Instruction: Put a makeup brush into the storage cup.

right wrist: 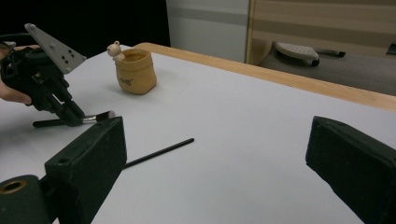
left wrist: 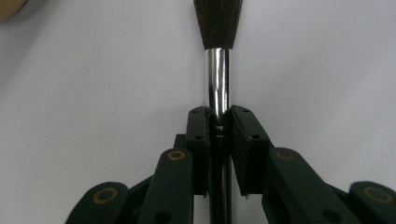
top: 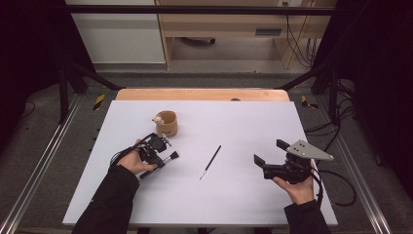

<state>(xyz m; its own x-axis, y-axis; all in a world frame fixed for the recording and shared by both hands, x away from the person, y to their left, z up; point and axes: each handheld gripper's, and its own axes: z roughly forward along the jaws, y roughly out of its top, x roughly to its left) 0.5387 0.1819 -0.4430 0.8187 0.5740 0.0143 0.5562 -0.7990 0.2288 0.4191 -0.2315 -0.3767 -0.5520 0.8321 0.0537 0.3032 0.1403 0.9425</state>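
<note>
Left gripper view: jaws clamping brush (left wrist: 217,70).

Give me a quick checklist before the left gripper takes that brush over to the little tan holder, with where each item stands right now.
1. Left gripper shut on the makeup brush: ok, jaws clamp the metal ferrule.
2. Brush lifted off the table: cannot tell.
3. Tan holder upright, mouth open: ok.
4. Path from brush to holder unobstructed: ok, the thin black brush lies off to the side.
5. Right gripper out of the way: ok, open and far across the table.
</note>
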